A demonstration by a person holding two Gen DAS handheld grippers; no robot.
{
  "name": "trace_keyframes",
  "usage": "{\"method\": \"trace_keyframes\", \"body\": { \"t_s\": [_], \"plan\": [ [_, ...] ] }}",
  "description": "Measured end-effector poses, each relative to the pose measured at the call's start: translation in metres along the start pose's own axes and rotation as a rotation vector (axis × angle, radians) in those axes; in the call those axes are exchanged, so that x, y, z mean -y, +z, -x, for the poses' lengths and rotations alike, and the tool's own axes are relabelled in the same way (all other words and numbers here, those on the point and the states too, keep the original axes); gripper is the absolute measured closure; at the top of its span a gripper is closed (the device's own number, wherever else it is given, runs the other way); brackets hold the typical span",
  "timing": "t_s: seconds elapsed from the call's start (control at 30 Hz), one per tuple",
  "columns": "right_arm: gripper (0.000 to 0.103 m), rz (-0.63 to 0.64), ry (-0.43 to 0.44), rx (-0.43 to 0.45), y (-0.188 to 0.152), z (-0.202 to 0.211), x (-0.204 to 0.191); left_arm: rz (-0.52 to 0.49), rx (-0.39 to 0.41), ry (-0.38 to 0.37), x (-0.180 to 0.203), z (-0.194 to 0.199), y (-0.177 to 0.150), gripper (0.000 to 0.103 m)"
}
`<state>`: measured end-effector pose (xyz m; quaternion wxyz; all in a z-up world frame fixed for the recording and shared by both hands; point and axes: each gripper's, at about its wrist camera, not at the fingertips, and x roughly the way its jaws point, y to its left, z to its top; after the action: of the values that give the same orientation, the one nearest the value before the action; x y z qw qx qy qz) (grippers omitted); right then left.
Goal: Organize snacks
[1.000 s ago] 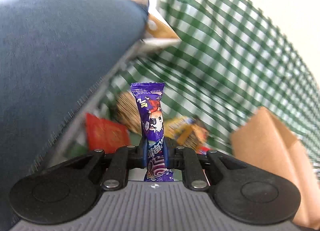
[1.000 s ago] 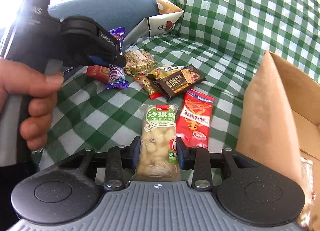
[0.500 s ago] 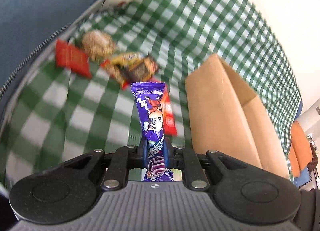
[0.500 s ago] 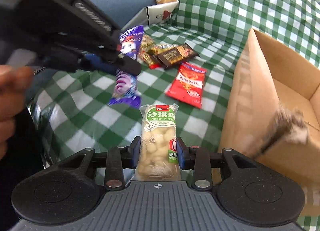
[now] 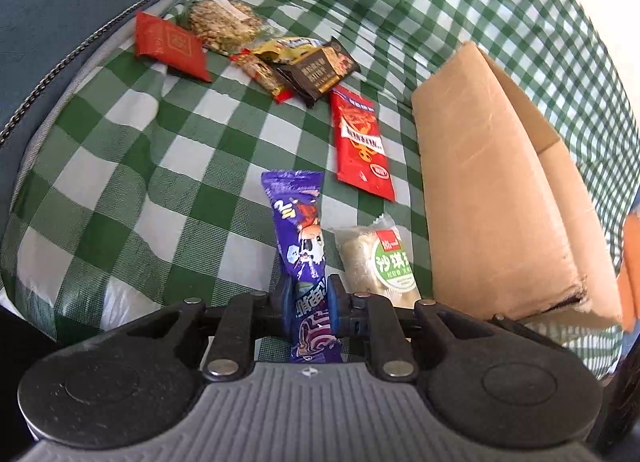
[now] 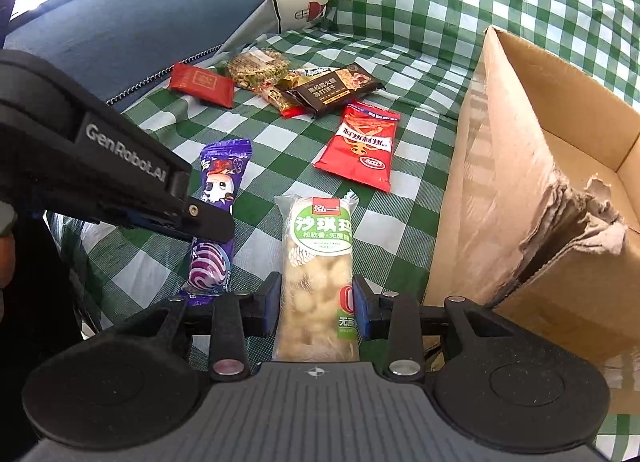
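Left gripper (image 5: 307, 304) has swung off the sofa back, jaws clamping purple candy wrapper (image 5: 301, 246); right gripper (image 6: 316, 308) is gripping pale sachima pack (image 6: 318, 270), both nearing brown cardboard box (image 6: 532, 165), drop likely next.

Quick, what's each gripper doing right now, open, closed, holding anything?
Left gripper: closed on the purple candy packet.
Right gripper: closed on the green-label snack bar.

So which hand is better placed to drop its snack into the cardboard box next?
Probably the right gripper: its pale snack is beside the cardboard box; the left gripper, with the purple snack, is farther away.
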<state>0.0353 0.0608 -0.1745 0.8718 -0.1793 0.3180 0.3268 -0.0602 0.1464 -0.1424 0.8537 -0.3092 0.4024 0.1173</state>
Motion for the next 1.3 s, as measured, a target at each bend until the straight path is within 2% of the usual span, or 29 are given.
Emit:
{"method": "trace_keyframes", "body": {
  "t_s": [0.1,0.7,0.83,0.97,1.3],
  "plan": [
    [0.065,0.001,-0.002,-0.007,0.0,-0.001,0.0,-0.021,-0.007,0.015,0.002,-0.004,0.0,0.077],
    [0.064,0.007,-0.007,-0.008,-0.001,-0.001,0.0,-0.032,-0.016,0.023,0.005,-0.009,0.001,0.077],
    [0.064,0.009,-0.006,-0.003,-0.002,0.0,-0.001,-0.043,-0.016,0.025,0.006,-0.01,0.001,0.077],
    [0.065,0.02,-0.011,0.005,-0.003,0.003,-0.004,-0.047,-0.01,0.024,0.006,-0.009,0.001,0.083],
    [0.065,0.036,-0.016,0.044,-0.003,0.011,-0.008,-0.028,0.025,0.0,0.004,-0.004,0.002,0.084]
  ]
}}
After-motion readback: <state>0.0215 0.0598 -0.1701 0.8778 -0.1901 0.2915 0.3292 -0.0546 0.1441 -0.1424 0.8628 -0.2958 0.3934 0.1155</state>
